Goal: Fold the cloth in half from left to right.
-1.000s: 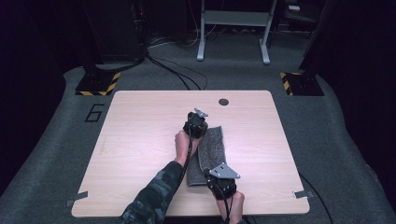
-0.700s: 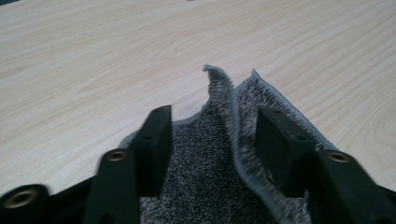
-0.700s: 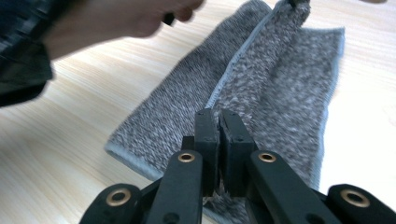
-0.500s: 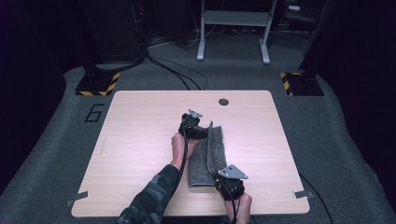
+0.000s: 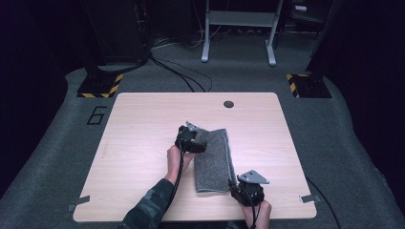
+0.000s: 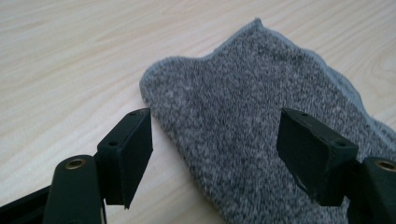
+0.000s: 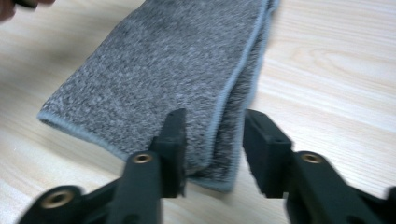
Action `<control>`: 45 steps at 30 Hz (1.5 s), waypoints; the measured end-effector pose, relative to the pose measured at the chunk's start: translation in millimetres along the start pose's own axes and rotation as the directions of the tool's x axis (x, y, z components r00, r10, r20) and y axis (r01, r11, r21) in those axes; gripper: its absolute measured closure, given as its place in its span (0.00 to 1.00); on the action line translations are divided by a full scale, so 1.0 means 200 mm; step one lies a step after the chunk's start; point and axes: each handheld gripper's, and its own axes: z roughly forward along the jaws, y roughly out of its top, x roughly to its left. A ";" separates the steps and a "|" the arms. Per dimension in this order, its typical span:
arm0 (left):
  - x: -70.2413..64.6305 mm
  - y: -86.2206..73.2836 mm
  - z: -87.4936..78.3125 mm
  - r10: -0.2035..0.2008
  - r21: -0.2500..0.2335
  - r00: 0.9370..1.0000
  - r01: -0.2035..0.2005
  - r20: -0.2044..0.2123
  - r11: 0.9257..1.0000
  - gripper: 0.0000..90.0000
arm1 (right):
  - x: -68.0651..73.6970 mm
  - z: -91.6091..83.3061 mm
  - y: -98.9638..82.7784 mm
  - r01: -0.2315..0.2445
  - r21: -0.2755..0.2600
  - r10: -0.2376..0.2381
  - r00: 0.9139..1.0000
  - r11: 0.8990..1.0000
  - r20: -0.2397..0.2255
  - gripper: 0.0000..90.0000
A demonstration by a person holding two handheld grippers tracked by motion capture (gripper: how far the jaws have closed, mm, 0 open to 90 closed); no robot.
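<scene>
Table bears towel; both grippers' jaws just opened.

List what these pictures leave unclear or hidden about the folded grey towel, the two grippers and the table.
- Grey towel: in the high view, the left gripper covers its far left corner.
- Layer count: the right gripper view shows stacked edges at the near corner, but blur hides how many.
- Right gripper: in the high view, its grey plate hides the jaws.
- Dark round spot on the table: too small to identify.
</scene>
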 end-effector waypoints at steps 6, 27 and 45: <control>0.01 -0.07 -0.02 -0.001 0.017 1.000 0.001 0.011 1.000 0.26 | -0.09 0.01 0.05 -0.023 0.007 0.023 1.000 1.000 -0.021 0.41; 0.03 -0.27 -0.07 0.045 0.095 0.999 -0.046 0.014 0.994 0.18 | -0.05 0.24 0.05 0.102 0.173 -0.085 0.991 0.980 -0.101 0.29; 0.05 -0.41 -0.20 0.043 0.085 0.999 -0.043 0.005 0.995 0.17 | 0.09 0.21 0.01 0.149 0.177 -0.124 0.982 0.973 -0.146 0.22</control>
